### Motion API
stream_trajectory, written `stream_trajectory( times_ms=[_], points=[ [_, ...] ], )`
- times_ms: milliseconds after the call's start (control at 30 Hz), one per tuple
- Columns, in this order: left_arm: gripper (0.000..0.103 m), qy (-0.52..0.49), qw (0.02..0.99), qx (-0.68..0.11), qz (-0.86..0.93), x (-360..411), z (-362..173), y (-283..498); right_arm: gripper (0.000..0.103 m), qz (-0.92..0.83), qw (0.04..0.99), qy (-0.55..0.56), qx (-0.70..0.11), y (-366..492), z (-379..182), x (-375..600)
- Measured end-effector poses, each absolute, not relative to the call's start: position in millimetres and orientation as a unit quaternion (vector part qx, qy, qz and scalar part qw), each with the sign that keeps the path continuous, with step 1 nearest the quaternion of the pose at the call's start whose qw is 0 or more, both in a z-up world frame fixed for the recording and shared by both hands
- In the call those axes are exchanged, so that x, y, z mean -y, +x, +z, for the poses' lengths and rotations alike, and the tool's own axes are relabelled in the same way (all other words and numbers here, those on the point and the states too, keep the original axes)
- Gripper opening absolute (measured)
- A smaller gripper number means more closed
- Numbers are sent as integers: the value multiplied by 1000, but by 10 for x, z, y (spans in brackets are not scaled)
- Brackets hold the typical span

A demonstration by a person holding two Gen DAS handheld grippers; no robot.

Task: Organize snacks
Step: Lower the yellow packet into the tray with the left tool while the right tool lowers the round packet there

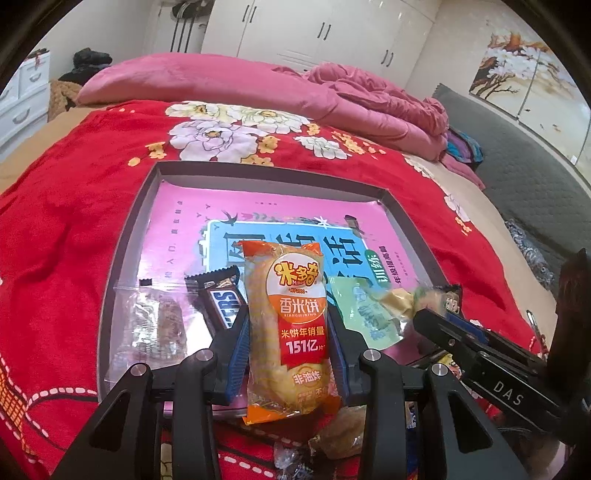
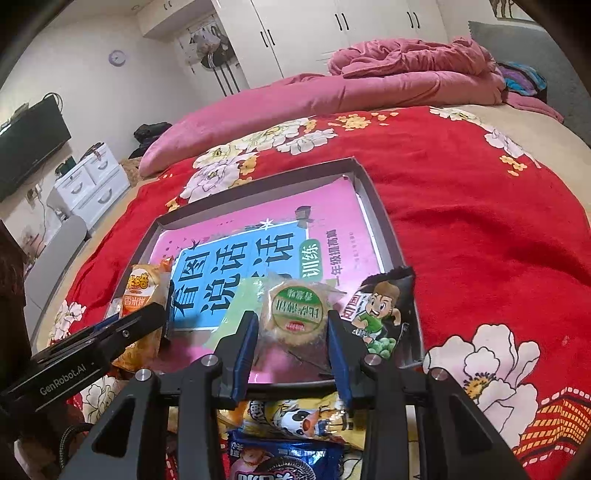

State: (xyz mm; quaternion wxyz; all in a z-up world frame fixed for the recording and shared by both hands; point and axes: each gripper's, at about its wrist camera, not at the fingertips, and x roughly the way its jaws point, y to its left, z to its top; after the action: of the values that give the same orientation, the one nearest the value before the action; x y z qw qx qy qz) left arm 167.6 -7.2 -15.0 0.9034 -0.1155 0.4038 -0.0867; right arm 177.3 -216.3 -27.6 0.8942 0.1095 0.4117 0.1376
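A shallow grey-rimmed box lid (image 1: 122,236) is laid on a bed covered by a red floral blanket (image 1: 66,192), and its floor is taken up by a pink children's book (image 1: 207,206) with a blue title panel. The left hand-held gripper (image 1: 289,341) is closed on an orange-and-white rice cracker packet (image 1: 286,317), which is pinched at both sides by the blue pads and held upright over the near edge of the box. Just left of it, inside the box, a Snickers bar (image 1: 218,295) is seen lying beside a clear packet (image 1: 155,321) of brownish snacks. To the right a pale green pouch (image 1: 364,314) is laid on the book.

The right hand-held gripper (image 2: 291,328) is clamped on a round biscuit in clear wrap (image 2: 295,314) bearing a green label, held above the front part of the box. A dark packet with a cartoon boy (image 2: 380,310) is propped against the box's right near corner; whether it lies fully inside cannot be made out. Below the gripper, outside the box on the blanket, a yellow packet with a cow drawing (image 2: 295,417) and a blue sandwich-cookie packet (image 2: 280,458) are seen. Pink bedding (image 2: 388,77) is heaped at the far side of the bed, with white wardrobes (image 2: 332,33) behind
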Motion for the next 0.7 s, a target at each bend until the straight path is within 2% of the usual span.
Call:
stream_trajectory(
  times_ms=[700],
  points=[
    [41, -114, 891, -425, -112, 215, -234, 1772, 37, 135, 895, 130, -406, 1742, -207, 2262]
  ],
)
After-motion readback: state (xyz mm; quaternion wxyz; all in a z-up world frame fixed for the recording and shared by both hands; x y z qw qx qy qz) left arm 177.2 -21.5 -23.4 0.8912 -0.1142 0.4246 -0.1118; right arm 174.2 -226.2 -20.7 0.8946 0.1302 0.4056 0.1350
